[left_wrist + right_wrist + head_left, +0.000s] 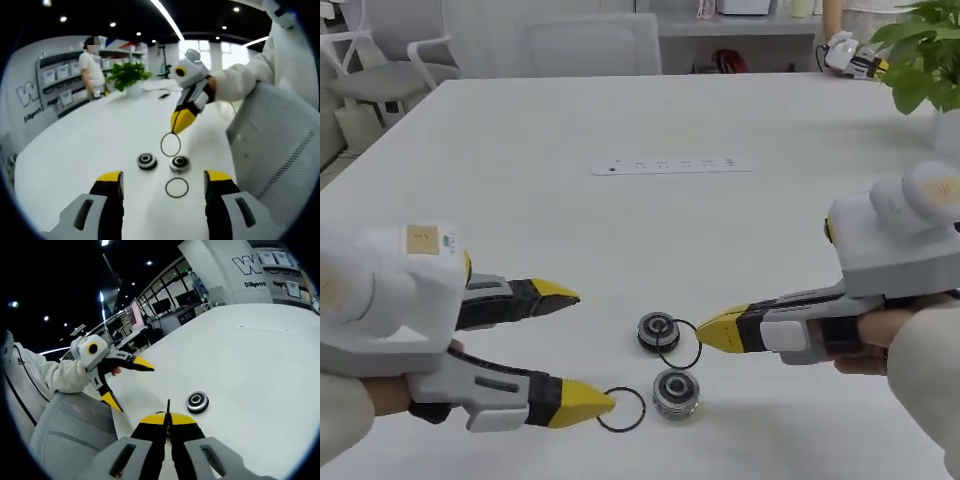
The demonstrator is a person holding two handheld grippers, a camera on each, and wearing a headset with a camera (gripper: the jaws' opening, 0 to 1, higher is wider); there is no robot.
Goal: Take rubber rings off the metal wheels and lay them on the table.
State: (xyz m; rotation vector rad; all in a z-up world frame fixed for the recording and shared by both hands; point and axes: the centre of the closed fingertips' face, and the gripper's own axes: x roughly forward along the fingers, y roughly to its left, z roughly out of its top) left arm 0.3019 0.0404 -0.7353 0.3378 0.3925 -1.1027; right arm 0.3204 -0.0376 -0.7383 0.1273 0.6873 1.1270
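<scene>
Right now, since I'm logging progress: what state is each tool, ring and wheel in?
left tool: open.
held ring: pinched, hanging.
right tool: shut on held ring.
loose ring: flat on table.
far wheel: flat on table.
near wheel: flat on table.

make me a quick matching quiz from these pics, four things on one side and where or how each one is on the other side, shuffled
Things:
1. left claw
2. right claw
3. loose ring
4. paper strip

States or places:
a. shut on the held ring
b. far out on the table, beyond both claws
c. open, holding nothing
d. flat on the table, just ahead of the left claw's tips

Pairs: 1-c, 2-a, 3-d, 4-b
</scene>
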